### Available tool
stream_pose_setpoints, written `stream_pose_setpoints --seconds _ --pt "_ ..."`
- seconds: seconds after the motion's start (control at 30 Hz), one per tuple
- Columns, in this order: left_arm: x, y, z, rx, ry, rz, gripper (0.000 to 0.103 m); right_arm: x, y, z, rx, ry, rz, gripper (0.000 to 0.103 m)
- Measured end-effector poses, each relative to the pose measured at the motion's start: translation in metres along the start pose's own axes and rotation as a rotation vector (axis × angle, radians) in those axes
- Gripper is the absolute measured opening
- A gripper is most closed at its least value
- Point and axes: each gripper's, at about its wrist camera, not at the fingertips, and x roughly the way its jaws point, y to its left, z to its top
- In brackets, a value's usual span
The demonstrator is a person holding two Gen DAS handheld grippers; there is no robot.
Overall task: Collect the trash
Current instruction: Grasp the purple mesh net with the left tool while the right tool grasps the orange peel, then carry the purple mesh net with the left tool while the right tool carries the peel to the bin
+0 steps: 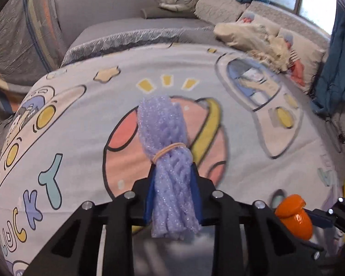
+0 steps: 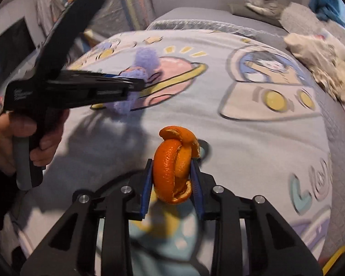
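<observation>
Both loaded — left gripper [image 1: 173, 177] clamps foam net [image 1: 166, 151] lengthwise, right gripper [image 2: 172, 174] pinches orange peel [image 2: 176, 168] upright — neither nearer.

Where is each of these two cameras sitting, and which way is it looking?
Left wrist: on the left gripper, looking along its fingers down at the bedspread; its jaws pinch purple foam netting.
Right wrist: on the right gripper, facing the same bed; its jaws clamp an orange peel; a hand shows.
Shared: bedspread, netting, peel, each other's gripper.
</observation>
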Motion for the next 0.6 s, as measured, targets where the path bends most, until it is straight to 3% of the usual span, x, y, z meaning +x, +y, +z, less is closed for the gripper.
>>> stream_pose_setpoints --seconds 0.07,0.17,0.33,0.43,0.6 --pt "-0.027 -0.016 0.001 0.03 -0.052 -0.01 0.026 -0.044 -0.021 -0.022 0.056 -0.074 -0.037 0.029" --pt "-0.075 -0.067 0.002 0.121 -0.134 -0.107 0.026 -0.124 -0.067 -0.066 0.204 -0.192 -0.141 0.029" --pt "-0.122 -0.195 -0.011 0.318 -0.197 -0.337 0.026 -0.238 -0.144 -0.149 0.474 -0.29 -0.475 0.03" --pt "-0.133 -0.276 -0.03 0.438 -0.172 -0.477 0.026 -0.269 -0.175 -0.187 0.575 -0.277 -0.571 0.03" --pt "-0.125 -0.371 -0.067 0.548 -0.103 -0.578 0.028 -0.273 -0.214 -0.228 0.661 -0.219 -0.62 0.033"
